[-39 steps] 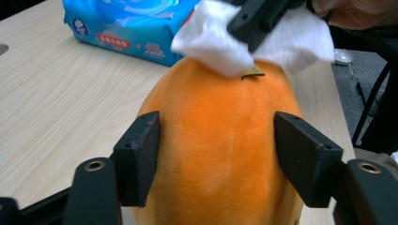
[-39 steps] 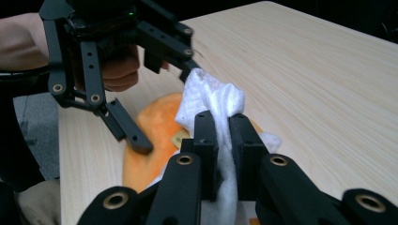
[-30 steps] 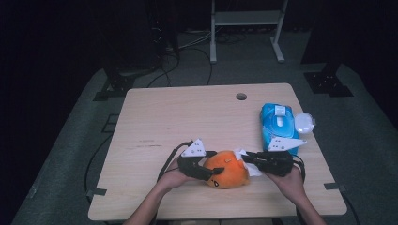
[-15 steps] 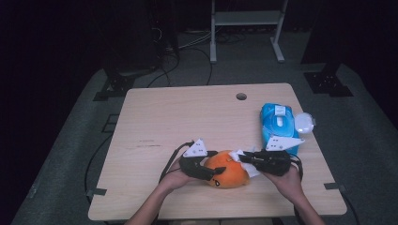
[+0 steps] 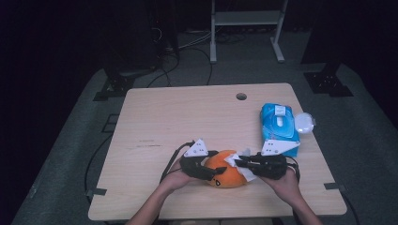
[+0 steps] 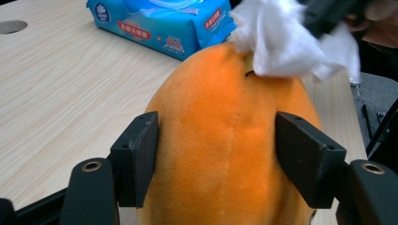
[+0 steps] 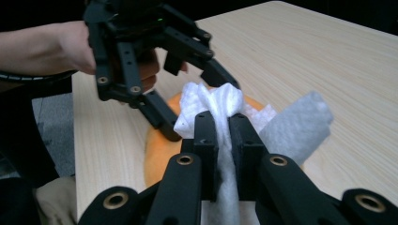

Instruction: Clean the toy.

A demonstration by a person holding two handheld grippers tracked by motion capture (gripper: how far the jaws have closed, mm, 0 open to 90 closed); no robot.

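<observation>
Near the front edge of the worktop (image 5: 187,117) lies an orange plush toy (image 5: 227,174). Its sides are gripped by the left hand-held gripper (image 6: 216,164), whose jaws have just been opening slightly. Clamped on a white wipe (image 7: 220,108), the right hand-held gripper (image 7: 221,129) presses it on the toy's top. Behind them lies a blue wipes pack (image 5: 280,129).

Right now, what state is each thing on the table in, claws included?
Orange plush toy: lying on table, clamped by left claw.
White wipe: crumpled, pressed on toy.
Wet wipes pack: lying flat.
Left claw: shut on toy, just been opening slightly.
Right claw: shut on wipe.
</observation>
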